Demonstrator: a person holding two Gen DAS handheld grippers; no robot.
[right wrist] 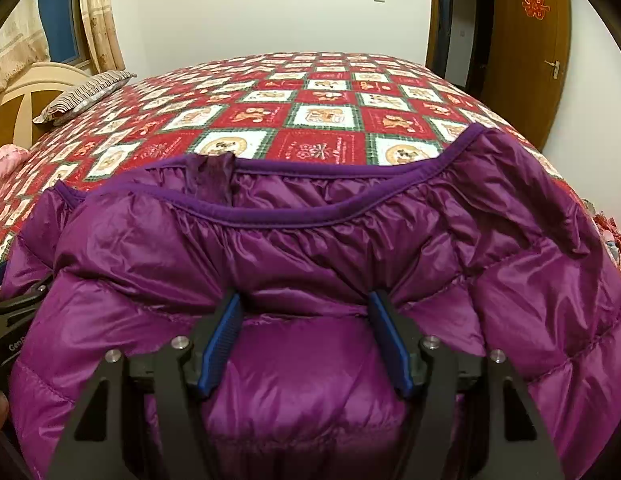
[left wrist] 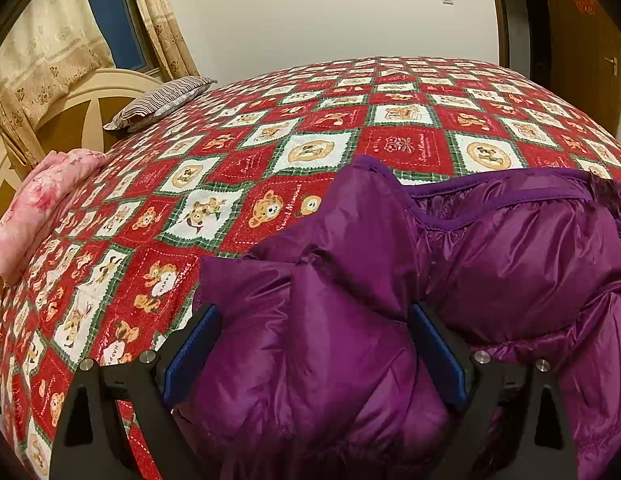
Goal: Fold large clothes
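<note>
Item: purple puffer jacket, lying at near edge of bed, hem band toward bed's middle.

Left gripper: jaws wide, bulge of jacket between pads; clamped or merely straddling, we cannot tell.

Right gripper: jaws partly open, padded panel bulging between; whether pads press it, we cannot tell.

Step, as we judge: taking hold for fold.

Next move calls for: both grips firm on fabric, then even lift together; slippery shell may slide out.

Also present: striped pillow, pink pillow, far-left edge.

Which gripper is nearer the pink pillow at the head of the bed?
Left. The left gripper sits on the purple jacket at its end toward the pink pillow; the right gripper sits further along the jacket, away from the pillow.
</note>
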